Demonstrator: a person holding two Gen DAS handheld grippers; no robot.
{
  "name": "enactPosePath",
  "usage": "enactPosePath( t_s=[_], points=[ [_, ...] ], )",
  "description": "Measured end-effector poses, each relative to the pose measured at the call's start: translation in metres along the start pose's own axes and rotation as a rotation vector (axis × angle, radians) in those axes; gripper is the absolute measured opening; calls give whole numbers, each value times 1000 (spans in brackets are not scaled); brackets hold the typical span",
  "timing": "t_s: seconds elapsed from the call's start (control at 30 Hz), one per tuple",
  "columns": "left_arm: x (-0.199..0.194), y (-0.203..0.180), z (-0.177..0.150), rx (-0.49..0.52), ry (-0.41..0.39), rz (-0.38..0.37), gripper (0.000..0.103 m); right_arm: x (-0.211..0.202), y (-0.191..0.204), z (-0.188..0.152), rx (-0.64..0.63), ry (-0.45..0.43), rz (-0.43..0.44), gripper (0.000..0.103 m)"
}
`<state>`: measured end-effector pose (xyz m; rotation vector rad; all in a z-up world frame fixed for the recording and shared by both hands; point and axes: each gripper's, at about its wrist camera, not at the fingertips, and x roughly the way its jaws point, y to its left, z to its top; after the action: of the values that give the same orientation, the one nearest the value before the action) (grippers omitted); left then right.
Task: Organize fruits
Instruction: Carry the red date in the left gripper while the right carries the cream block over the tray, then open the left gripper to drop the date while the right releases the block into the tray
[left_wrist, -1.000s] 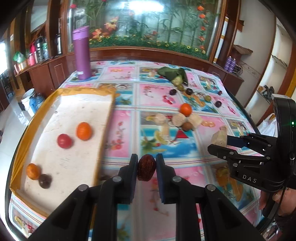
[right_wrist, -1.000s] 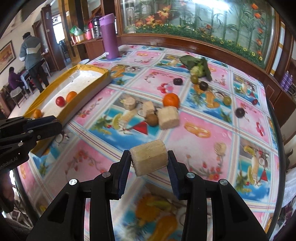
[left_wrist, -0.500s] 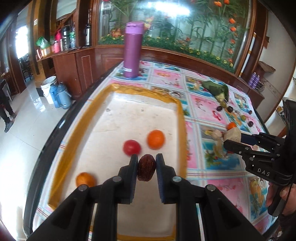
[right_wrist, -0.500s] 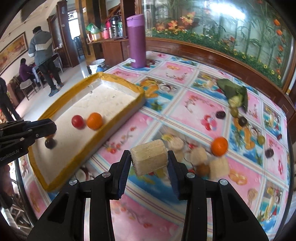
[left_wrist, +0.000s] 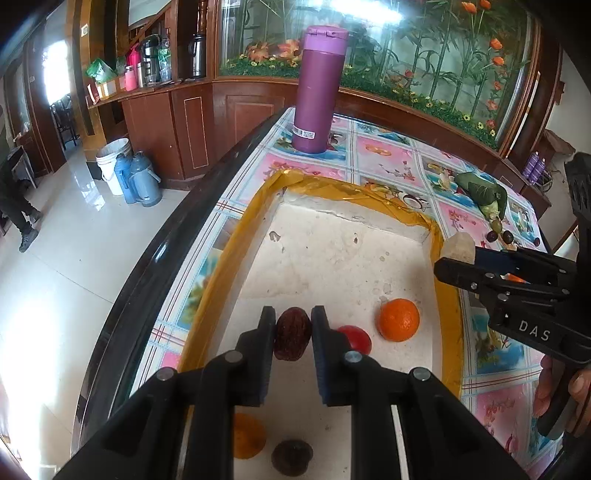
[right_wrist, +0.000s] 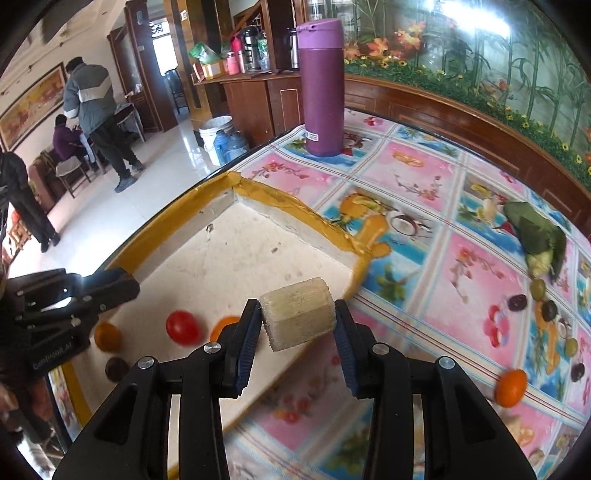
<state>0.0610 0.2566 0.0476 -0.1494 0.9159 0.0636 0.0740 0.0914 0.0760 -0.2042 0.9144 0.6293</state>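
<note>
My left gripper is shut on a wrinkled dark red date and hangs over the white tray with the yellow rim. In the tray lie an orange, a red tomato, a second small orange and a dark fruit. My right gripper is shut on a pale cut sugarcane piece, above the tray's right rim. In the left wrist view it shows as the right gripper over the right rim.
A tall purple flask stands on the tablecloth beyond the tray. Loose fruits, an orange and a green leafy bundle lie to the right. The table's dark edge runs left of the tray. People stand far left.
Both grippers have swung left from the open tablecloth to the tray, each keeping its piece. The pile of loose fruit has slid off to the right of both views.
</note>
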Motion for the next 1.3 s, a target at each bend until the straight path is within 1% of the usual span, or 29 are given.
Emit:
enactPosePath(
  t_s=[0.23, 0.37, 0.43, 0.53, 0.67, 0.87, 0.93, 1.03, 1.13, 1.2, 1.23, 1.3],
  points=[
    [21, -2, 9, 11, 30, -5, 22, 37, 7, 16, -8, 49, -10, 38],
    [29, -2, 12, 16, 46, -6, 22, 50, 14, 19, -28, 69, -11, 38],
    [34, 0, 13, 21, 67, 7, 22, 55, 14, 20, -29, 77, -9, 38],
    [39, 3, 14, 12, 91, 2, 22, 61, 15, 21, -31, 86, -10, 38],
    [43, 6, 15, 6, 109, 17, 22, 67, 16, 21, -39, 98, -21, 38],
    [46, 3, 14, 18, 130, 26, 22, 69, 17, 20, -56, 105, -38, 39],
    [47, 5, 14, 11, 139, 26, 24, 66, 18, 19, -55, 102, -42, 41],
    [44, 3, 12, 15, 145, 29, 29, 62, 20, 18, -66, 98, -58, 44],
    [38, -1, 9, 23, 135, 40, 41, 53, 22, 14, -70, 92, -67, 44],
    [31, -2, 8, 30, 111, 85, 65, 44, 22, 10, -64, 83, -75, 44],
    [27, -2, 7, 31, 92, 97, 66, 40, 21, 8, -57, 78, -75, 44],
    [20, -2, 4, 31, 77, 88, 66, 29, 19, 3, -40, 65, -74, 44]
  ],
)
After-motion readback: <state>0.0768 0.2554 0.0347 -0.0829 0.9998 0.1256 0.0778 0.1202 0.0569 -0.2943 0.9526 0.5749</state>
